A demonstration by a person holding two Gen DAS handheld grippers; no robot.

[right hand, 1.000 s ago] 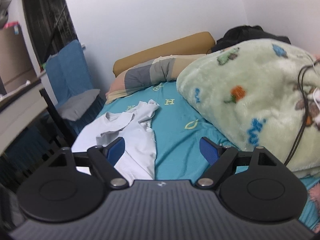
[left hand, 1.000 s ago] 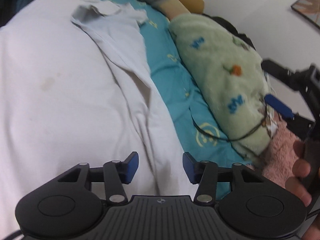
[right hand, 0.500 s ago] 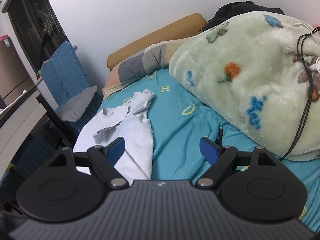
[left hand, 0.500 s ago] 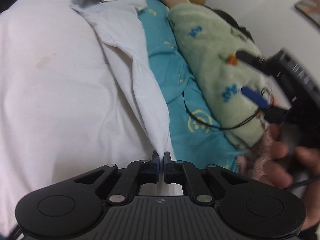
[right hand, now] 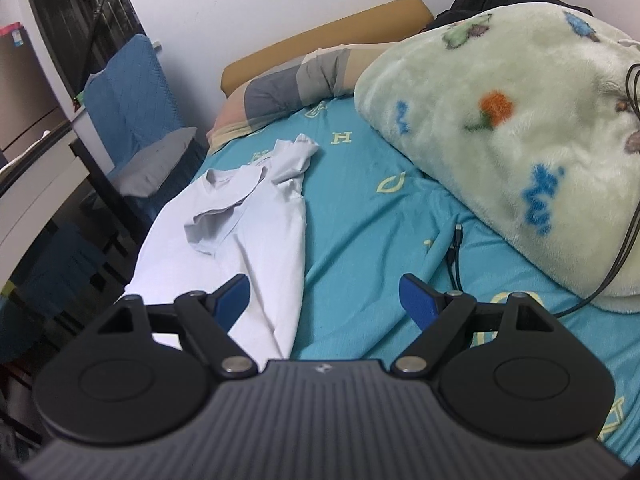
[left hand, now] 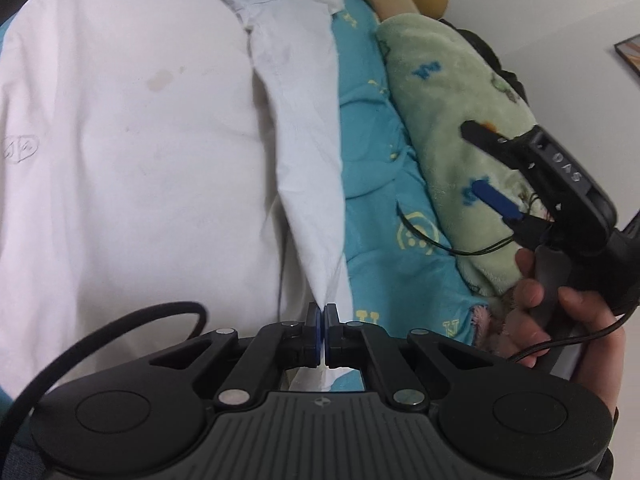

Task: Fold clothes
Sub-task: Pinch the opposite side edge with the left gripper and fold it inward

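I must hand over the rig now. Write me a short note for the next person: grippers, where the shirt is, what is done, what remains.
Left gripper: shut on the near hem of the white T-shirt, pulling a ridge of fabric taut.
Right gripper: open, empty, held over the shirt's edge and the teal bed sheet.
Shirt: spread on the sheet, one sleeve flopped onto the chest. Green fleece blanket beside it, apart.
Done: hem gripped. Left: every fold; probably flatten the sleeve first.
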